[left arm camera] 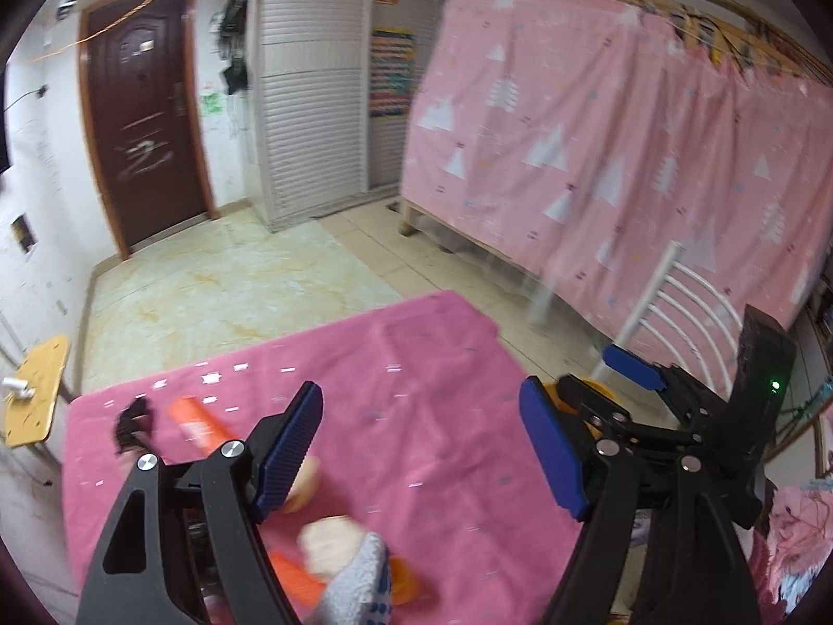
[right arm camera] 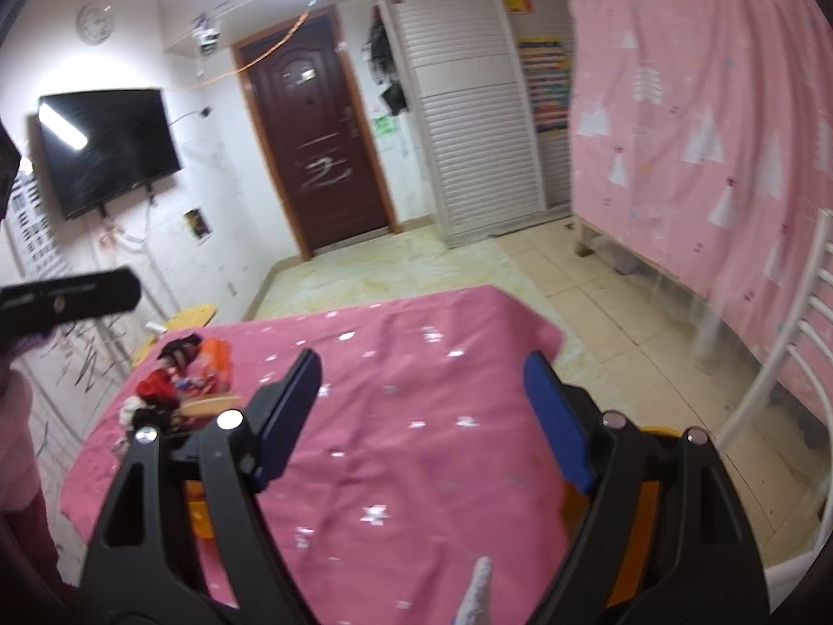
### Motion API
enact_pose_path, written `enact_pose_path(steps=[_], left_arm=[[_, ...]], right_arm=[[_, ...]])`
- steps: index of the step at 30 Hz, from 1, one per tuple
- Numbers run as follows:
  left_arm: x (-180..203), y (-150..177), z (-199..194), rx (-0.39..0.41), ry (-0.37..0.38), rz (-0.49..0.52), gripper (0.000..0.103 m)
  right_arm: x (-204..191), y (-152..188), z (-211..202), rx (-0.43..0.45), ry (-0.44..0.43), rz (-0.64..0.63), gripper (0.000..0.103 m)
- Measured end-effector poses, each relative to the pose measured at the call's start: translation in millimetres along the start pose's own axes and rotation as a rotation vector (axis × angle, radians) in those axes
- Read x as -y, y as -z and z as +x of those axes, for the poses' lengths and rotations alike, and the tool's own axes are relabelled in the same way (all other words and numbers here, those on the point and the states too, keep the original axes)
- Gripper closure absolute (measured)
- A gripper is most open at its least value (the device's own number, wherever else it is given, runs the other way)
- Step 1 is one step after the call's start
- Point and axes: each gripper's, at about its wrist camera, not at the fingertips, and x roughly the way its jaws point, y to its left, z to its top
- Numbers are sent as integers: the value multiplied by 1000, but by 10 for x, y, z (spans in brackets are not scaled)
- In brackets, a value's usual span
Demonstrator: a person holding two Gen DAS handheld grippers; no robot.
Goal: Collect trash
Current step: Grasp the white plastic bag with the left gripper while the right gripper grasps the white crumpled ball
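A table under a pink cloth (left arm camera: 416, 364) fills the lower half of both views. In the right wrist view a small heap of trash lies at its left edge: an orange wrapper (right arm camera: 216, 359), red scraps (right arm camera: 156, 388), something black (right arm camera: 179, 349) and a beige disc (right arm camera: 208, 406). The left wrist view shows the orange wrapper (left arm camera: 200, 422) and black piece (left arm camera: 133, 424) blurred. A beige lump (left arm camera: 330, 547) and grey dotted fabric (left arm camera: 364, 583) lie close below. My left gripper (left arm camera: 421, 448) hangs open over the cloth, empty. My right gripper (right arm camera: 424, 416) is open and empty too.
A white metal chair (left arm camera: 677, 323) stands right of the table, before a bed hung with a pink curtain (left arm camera: 598, 130). A yellow stool (left arm camera: 36, 390) sits left. Beyond lie tiled floor (right arm camera: 390, 265), a brown door (right arm camera: 312, 146), a wall TV (right arm camera: 104, 146) and louvred wardrobes (right arm camera: 468, 104).
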Motion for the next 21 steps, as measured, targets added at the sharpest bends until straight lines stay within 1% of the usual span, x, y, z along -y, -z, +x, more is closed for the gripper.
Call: enact_pose_path(steps=[4,9,12,13,16,21], left_arm=[[-430,47,-144,20,-54,-55,33],[-832,99,-239,25,-104,-96,33],[-1032,165,-291,25,-135,-107,32],[-1079,188,-299,24,-144,-110,32],[-1325,301,-311,8,-182,-137,31],[-1665,554,-196,-53,-229,-183,30]], right_arm=[[-336,4,124,-32,-45,-58,26],[-642,25,249,-66,-91,-108,26],[-839,58,312,-92,-127,-137,19],[-885,75,332,-99,-134,-146,19],[-1073,136,423,-135,-161,-184,19],[-1270,242,531,-186,-209,-214,19]])
